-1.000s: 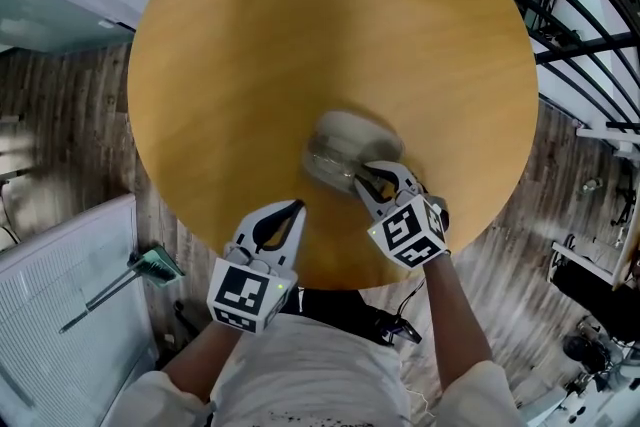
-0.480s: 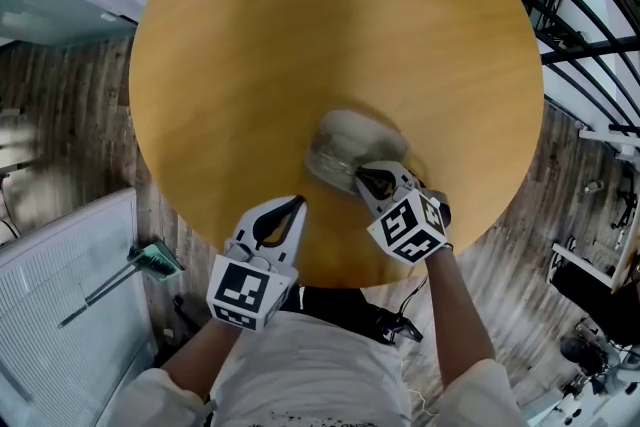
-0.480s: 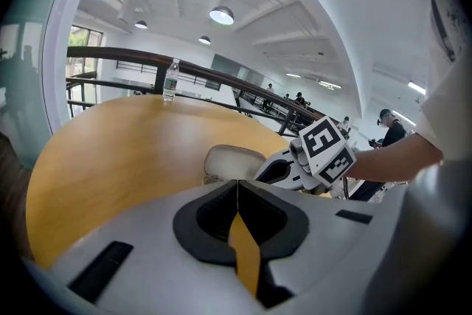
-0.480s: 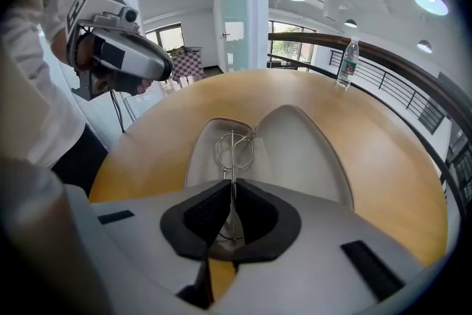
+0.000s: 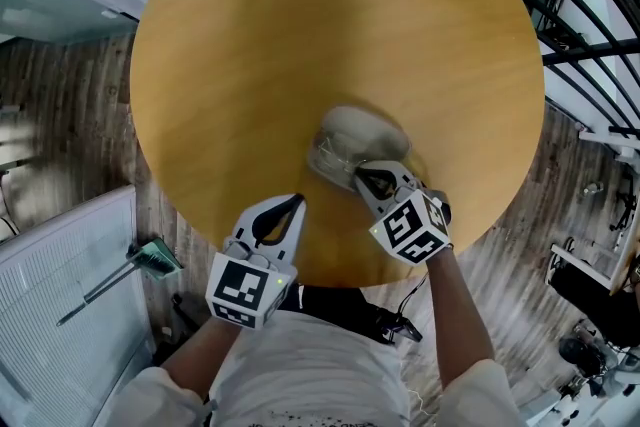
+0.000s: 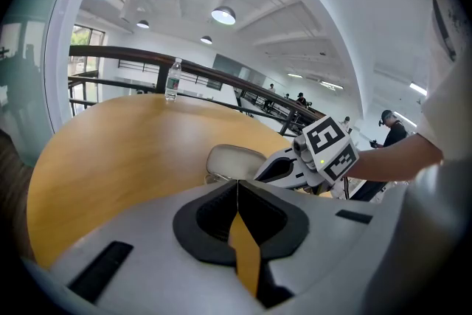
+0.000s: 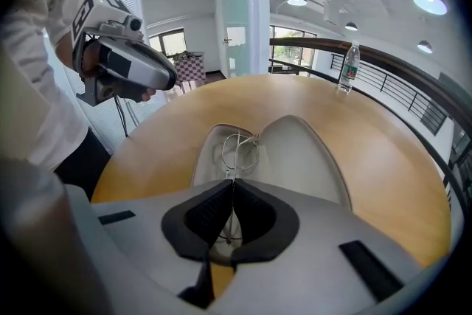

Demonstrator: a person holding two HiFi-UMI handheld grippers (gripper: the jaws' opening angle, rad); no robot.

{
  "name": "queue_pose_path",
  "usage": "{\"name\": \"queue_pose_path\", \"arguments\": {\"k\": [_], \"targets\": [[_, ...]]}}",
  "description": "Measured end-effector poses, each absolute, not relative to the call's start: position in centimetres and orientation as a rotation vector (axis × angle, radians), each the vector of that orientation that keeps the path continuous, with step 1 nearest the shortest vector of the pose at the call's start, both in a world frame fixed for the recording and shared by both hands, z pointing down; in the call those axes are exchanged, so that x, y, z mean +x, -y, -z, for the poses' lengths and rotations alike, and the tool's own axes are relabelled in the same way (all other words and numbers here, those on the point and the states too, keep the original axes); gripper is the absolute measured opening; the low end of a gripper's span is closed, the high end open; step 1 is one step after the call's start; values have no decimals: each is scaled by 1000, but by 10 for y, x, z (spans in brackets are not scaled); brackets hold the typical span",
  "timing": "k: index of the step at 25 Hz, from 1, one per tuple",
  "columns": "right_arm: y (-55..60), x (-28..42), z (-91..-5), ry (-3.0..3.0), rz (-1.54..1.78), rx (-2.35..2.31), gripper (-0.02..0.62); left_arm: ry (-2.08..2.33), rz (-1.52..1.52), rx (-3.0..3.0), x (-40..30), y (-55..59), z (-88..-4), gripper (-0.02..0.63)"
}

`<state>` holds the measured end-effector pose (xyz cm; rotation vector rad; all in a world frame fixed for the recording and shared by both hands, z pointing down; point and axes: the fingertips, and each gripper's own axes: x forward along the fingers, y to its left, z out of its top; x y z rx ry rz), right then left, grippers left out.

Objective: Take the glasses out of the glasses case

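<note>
An open grey glasses case (image 5: 352, 137) lies on the round wooden table (image 5: 300, 35), near its front right. In the right gripper view its lid (image 7: 306, 155) lies flat beside the base (image 7: 209, 158). Thin wire-framed glasses (image 7: 237, 151) sit over the base, and my right gripper (image 7: 233, 184) is shut on their frame. In the head view the right gripper (image 5: 360, 177) reaches into the case's near end. My left gripper (image 5: 297, 205) is shut with nothing in it, at the table's front edge, left of the case and apart from it. The left gripper view shows the case (image 6: 232, 161) beyond the left gripper (image 6: 237, 184).
A water bottle (image 7: 346, 68) stands at the table's far edge by a dark railing (image 7: 413, 77). Wood floor surrounds the table. A green brush (image 5: 150, 263) and a white panel (image 5: 60, 315) lie on the floor at lower left.
</note>
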<state>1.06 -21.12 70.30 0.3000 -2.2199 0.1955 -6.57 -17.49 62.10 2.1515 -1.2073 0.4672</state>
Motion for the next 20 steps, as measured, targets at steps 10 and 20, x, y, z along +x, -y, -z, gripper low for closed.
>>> {"name": "queue_pose_path", "arguments": {"k": [10,20], "targets": [[219,14,-689,2231,-170,323,29,1224,-455,2158,-64,180,-609,25],[218,11,-658,2262,-156,395,30,1242,-445,2199,-71,171,-589,23]]}}
